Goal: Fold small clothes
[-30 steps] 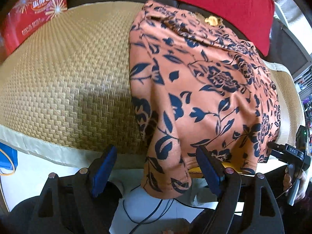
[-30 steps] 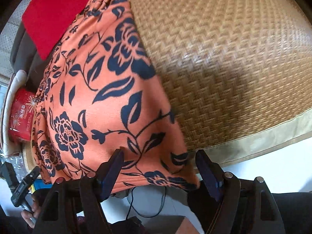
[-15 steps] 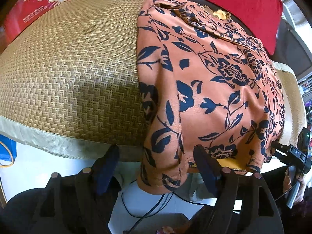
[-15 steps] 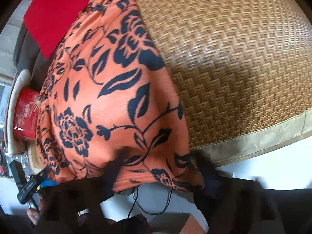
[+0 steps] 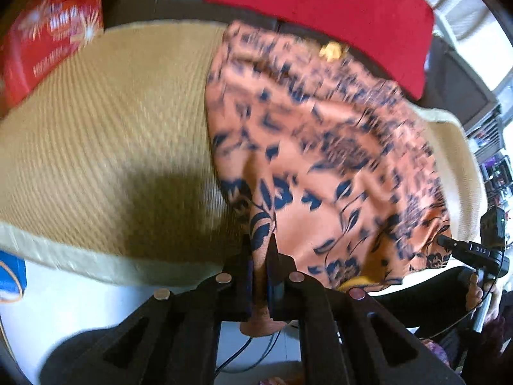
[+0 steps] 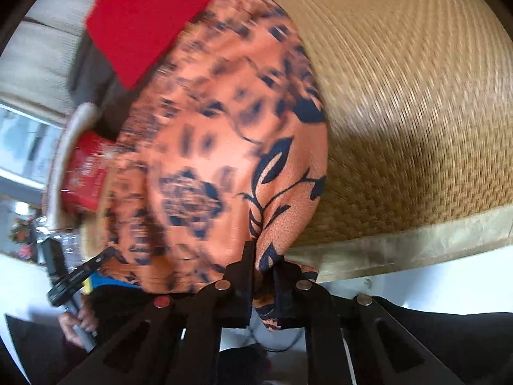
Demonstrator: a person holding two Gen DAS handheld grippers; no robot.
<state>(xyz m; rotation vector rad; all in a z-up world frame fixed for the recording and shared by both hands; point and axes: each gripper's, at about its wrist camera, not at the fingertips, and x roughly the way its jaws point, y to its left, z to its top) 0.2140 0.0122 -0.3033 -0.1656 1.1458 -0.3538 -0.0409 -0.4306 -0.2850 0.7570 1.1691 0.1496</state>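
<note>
An orange garment with a dark blue flower print [image 5: 320, 147] lies on a woven straw mat [image 5: 105, 134], its near hem hanging over the mat's front edge. My left gripper [image 5: 260, 256] is shut on the hem's left corner. In the right wrist view the same garment [image 6: 218, 147] lies on the mat [image 6: 416, 112], and my right gripper [image 6: 265, 263] is shut on the hem's right corner. Both pinched corners are lifted a little. Each view shows the other gripper at its edge, the right one [image 5: 471, 250] and the left one [image 6: 77, 276].
A red cushion [image 5: 320, 9] lies behind the garment. A red printed box [image 5: 48, 38] stands at the mat's far left corner. The mat's pale cloth border [image 6: 400, 243] runs along the front edge, with white floor and cables below.
Both grippers were open around the hanging hem; now both have shut on it and are lifting it. Both views are blurred by motion.
</note>
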